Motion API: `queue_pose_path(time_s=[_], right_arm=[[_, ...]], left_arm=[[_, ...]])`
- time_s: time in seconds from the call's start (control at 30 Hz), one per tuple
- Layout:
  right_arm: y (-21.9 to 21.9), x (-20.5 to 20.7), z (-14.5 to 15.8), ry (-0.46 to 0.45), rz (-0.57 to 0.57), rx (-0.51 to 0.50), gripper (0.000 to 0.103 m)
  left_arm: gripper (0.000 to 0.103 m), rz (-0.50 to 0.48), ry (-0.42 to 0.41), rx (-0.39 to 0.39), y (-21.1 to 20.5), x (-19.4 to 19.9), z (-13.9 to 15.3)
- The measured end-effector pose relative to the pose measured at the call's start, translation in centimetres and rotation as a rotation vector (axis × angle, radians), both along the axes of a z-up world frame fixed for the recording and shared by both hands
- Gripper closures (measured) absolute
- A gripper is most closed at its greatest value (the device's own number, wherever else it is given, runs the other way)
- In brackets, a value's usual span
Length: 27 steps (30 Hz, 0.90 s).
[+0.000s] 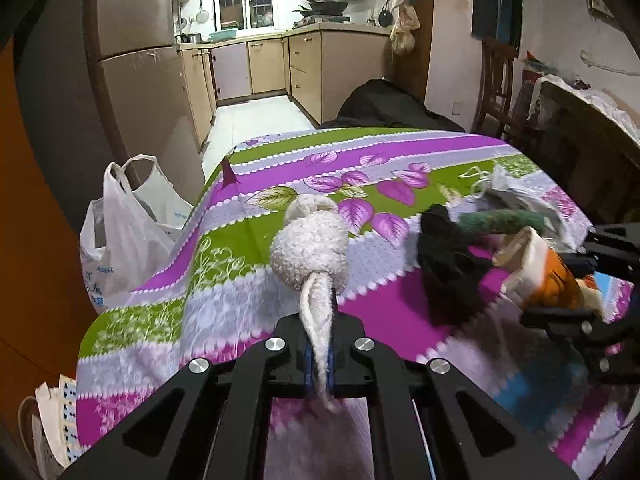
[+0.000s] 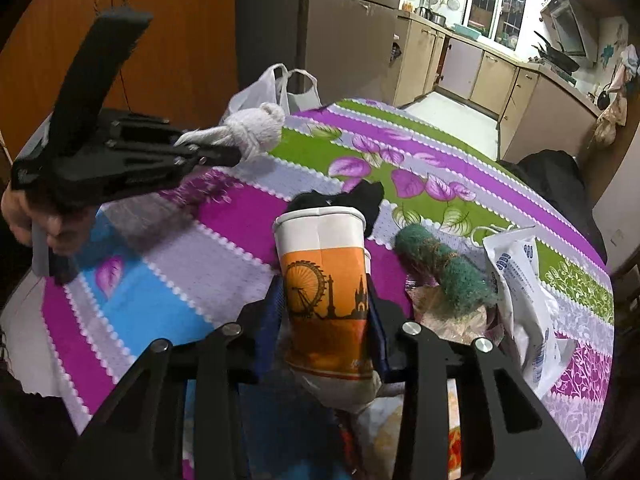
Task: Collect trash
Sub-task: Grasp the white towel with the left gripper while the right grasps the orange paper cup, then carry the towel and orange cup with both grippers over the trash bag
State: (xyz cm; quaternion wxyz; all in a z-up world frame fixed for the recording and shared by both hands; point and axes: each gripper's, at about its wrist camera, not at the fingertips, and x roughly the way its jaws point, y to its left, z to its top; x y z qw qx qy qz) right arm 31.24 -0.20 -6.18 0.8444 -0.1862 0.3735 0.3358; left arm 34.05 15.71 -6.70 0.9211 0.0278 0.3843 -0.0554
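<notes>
My left gripper point(image 1: 318, 354) is shut on the tail of a white knotted rag point(image 1: 310, 246) and holds it above the table; gripper point(image 2: 208, 154) and rag point(image 2: 256, 128) also show in the right wrist view. My right gripper point(image 2: 328, 308) is shut on a squashed orange and white paper cup point(image 2: 326, 280) over the table; the cup point(image 1: 540, 268) and gripper point(image 1: 576, 280) appear at the right of the left wrist view. A white plastic bag point(image 1: 120, 232) stands open beside the table's far left edge point(image 2: 280, 88).
The table wears a purple and green leaf-patterned cloth point(image 1: 320, 168). On it lie a black cloth point(image 2: 352, 198), a green scouring pad point(image 2: 444, 272) and a white printed packet point(image 2: 520, 292). A fridge point(image 1: 132, 60) and kitchen cabinets point(image 1: 280, 64) stand beyond. A dark chair back point(image 1: 384, 104) is behind the table.
</notes>
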Motion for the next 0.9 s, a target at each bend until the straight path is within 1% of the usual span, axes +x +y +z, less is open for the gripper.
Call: queue_pose_path(time_s=[0.07,0.2,0.37,0.47,0.6,0.77,0.9], right_arm=[[-0.1,-0.4,0.6,0.0,0.002,0.013,0.067],[-0.8,-1.0,2.4,0.025,-0.008,0.061,0.067],[-2.4,-2.2,5.0,0.012,-0.051,0.125,0.067],[-2.9,-3.6,5.8,-0.001,-0.075,0.132,0.067],[-3.5,-5.1,5.4,0.03,-0.097,0.148,0.067],[-4.4,-6.7,4.1,0.073,-0.128,0.14,0.067],[-4.9,-7.8,3.2,0.101,-0.145,0.134,0.067]], left_arm=[[0.097,-0.006,-0.002,-0.001,-0.3,-1.3,0.3],[0.097,-0.024,-0.018,0.03,-1.5,-3.8,0.7],[0.097,-0.052,-0.044,-0.002,-2.5,-6.3,2.3],[0.097,-0.07,-0.053,-0.017,-3.3,-7.7,3.2],[0.097,-0.056,-0.067,0.023,-4.5,-9.3,4.0],[0.097,-0.016,-0.052,0.019,-5.3,-10.9,4.1],[0.097,-0.001,-0.056,0.06,-6.4,-12.0,4.1]])
